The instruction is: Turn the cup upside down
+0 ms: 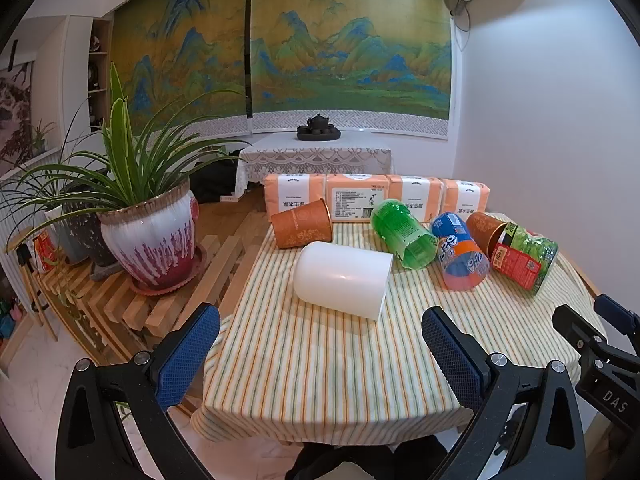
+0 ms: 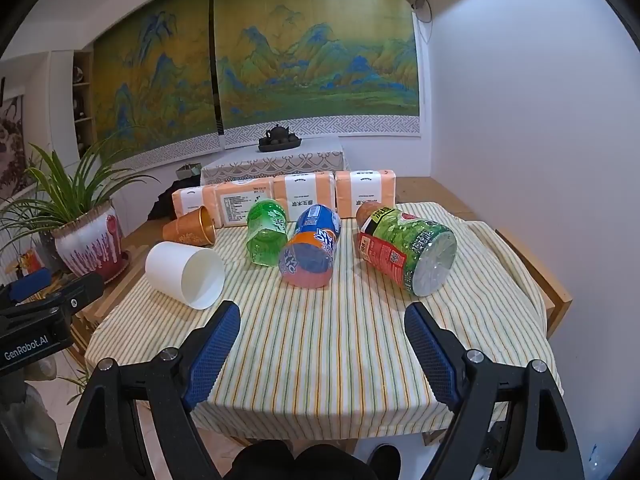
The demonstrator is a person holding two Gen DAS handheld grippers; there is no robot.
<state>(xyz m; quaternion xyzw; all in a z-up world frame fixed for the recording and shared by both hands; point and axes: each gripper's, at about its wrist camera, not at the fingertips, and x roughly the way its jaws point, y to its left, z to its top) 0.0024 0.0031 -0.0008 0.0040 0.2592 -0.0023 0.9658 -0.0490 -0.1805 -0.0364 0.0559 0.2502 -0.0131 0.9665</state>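
both the left gripper (image 1: 320,354) and right gripper (image 2: 322,350) are hovering level at the frame bottom over the striped surface (image 1: 320,360), fingers spread wide and gripping nothing, while the white cup (image 1: 343,277) is lying on its side mid-frame, long axis horizontal, mouth pointing lower right.

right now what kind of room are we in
Most likely a home living or tea room: a large green-and-gold landscape painting covers the back wall, a dark teapot set sits on a lace-covered side table, and a leafy plant in a glazed ceramic pot stands beside the striped-cloth table.
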